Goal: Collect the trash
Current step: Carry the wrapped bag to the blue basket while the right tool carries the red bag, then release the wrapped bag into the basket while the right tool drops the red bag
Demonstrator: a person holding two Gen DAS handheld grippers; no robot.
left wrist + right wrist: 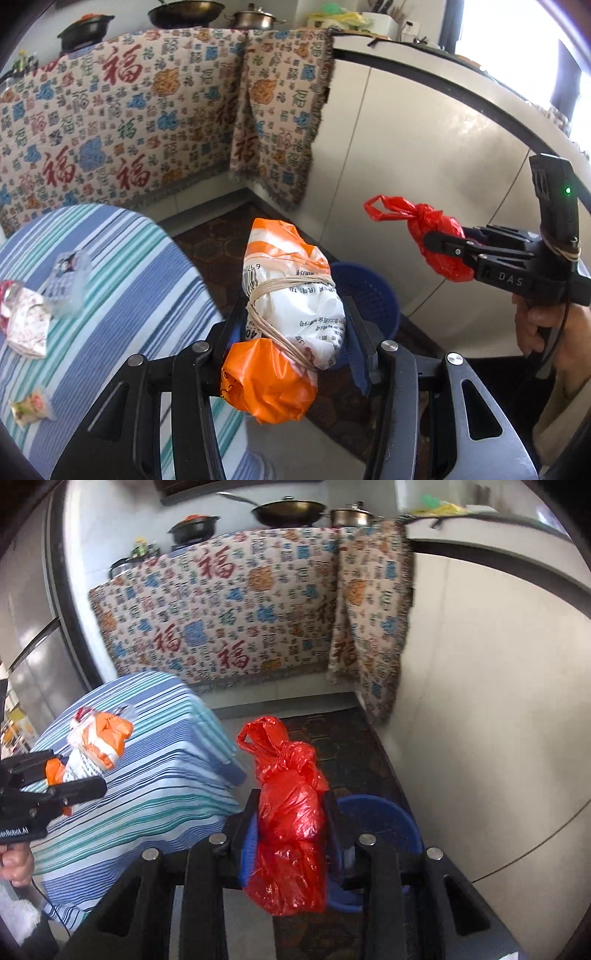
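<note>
Left gripper (291, 332): jaws clamped on both sides of an orange-and-white bundle (288, 314), a printed plastic wrapper bound with several turns of pale string. The bundle is lifted clear of every surface and stands tall between the jaws.

Right gripper (291, 834): jaws pressed against a red plastic bag (291, 827), knotted at the top with 1 loop handle sticking up. The bag hangs in the air; its lower end droops beneath the jaws. A hand (535, 325) grips the handle of this gripper in the left wrist view, and a green light glows on its body.

Blue basket (384, 823): perforated plastic, on the dark patterned floor, just behind and below both held items. In each wrist view it sits directly past the gripped load.

Table (122, 266): covered with a blue, white and teal striped cloth, left of the basket. On it lie 3 loose pieces: a crumpled wrapper with red and white print (22, 317), a clear packet (68, 284) blurred by motion, and a small packet (31, 404) near the front edge.

Patterned blanket (147, 110): cream with red, blue and orange characters, draped over the counter front behind the table.

Counter top, farthest: a black pot (86, 31), a wok (186, 13) and a steel lidded pot (253, 18).
</note>
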